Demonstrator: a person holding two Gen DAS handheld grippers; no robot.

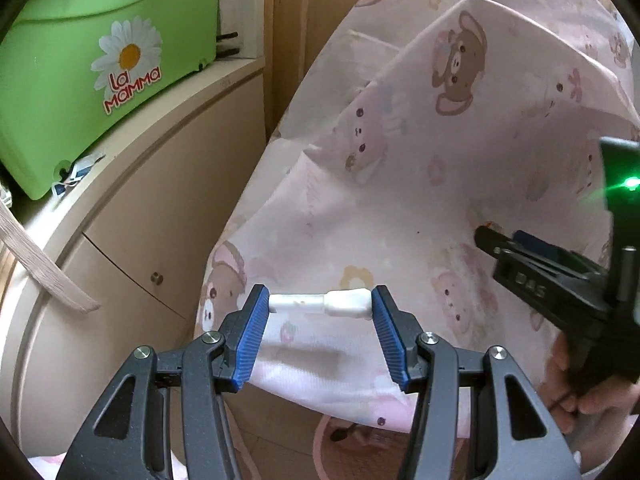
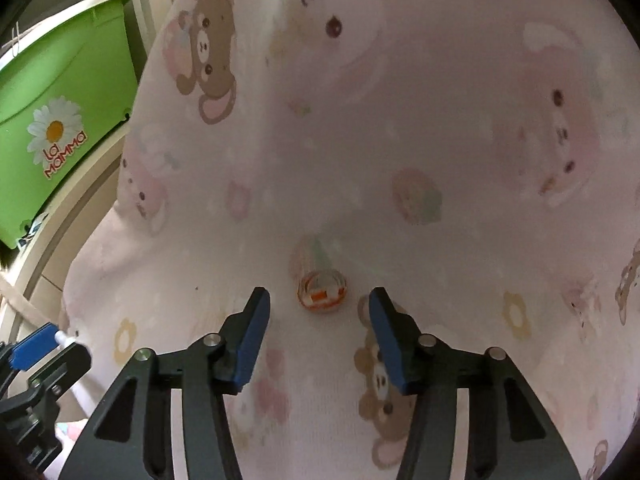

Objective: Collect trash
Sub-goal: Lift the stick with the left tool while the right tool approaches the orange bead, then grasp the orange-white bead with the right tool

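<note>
The step in hand is picking the 2nd piece of trash off the sheet (image 2: 400, 160). The left gripper (image 1: 320, 304) is already loaded: its pads press on the 2 ends of 1 white tube (image 1: 320, 303), held crosswise above the sheet's edge. The right gripper (image 2: 318, 300) is empty, jaws about half apart, with 1 small orange-and-clear wrapper (image 2: 321, 292) lying on the sheet just ahead, between the fingertips but untouched. The wrapper is blurred, so it may be a candy wrapper or a bit of tape. Next, the right gripper needs to dip onto the wrapper and close without pinching the cloth. Count: 2 grippers, 2 trash pieces, 1 green bin (image 1: 100, 72) on the cabinet (image 1: 132, 248).
</note>
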